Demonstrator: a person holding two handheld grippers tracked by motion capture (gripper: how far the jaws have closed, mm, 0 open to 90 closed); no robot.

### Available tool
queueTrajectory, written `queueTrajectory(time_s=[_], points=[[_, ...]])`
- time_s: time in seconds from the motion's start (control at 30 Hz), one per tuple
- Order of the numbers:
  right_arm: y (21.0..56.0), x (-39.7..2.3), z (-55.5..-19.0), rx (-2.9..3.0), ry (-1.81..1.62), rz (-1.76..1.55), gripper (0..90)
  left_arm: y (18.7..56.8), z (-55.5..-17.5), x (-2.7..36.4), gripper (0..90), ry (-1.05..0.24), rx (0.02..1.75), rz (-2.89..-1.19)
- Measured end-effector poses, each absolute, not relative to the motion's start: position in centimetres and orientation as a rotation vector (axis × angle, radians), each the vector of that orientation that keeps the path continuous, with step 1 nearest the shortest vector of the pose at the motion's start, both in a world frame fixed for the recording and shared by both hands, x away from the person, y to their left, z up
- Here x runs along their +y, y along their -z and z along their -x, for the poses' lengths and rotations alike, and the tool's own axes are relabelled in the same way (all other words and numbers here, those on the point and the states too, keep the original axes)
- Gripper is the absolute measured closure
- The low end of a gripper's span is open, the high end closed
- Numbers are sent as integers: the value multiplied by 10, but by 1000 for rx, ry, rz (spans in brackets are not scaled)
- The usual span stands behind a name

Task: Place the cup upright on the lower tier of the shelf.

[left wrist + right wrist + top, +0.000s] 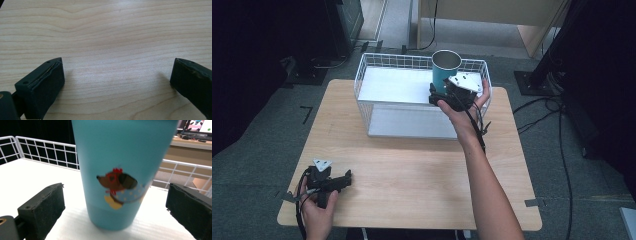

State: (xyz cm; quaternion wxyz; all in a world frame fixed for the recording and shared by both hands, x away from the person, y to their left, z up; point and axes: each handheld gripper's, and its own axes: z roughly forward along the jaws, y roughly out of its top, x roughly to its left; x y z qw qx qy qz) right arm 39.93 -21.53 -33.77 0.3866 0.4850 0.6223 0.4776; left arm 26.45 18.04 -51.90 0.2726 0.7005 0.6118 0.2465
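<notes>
Teal cup (122,172), smooth and tapered toward the base, stands upright on the white flat top shelf (397,85) of a white wire basket (367,67) at the far side of the table. It sits near the shelf's right end, close to the wire rim. Printed on its side is a brown cartoon dog with a red bow and a dotted blue coat. From above, the cup's inside looks like dull metal.

Right gripper (113,202): blocky black jaws spread wide, one on each side of the cup base, neither pad touching it.

Left gripper (117,77): same matte black jaws, also wide apart, nothing between them, lying low over the pale wood-grain table (112,37) near its front left corner, held in the person's left hand (317,212).
</notes>
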Motion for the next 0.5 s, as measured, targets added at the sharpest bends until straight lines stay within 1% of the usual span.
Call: queueTrajectory(time_s=[0.5], points=[[356,-232,-359,1583,-1225,-1235,20,519,-265,180,0,-665,1646,-1885]])
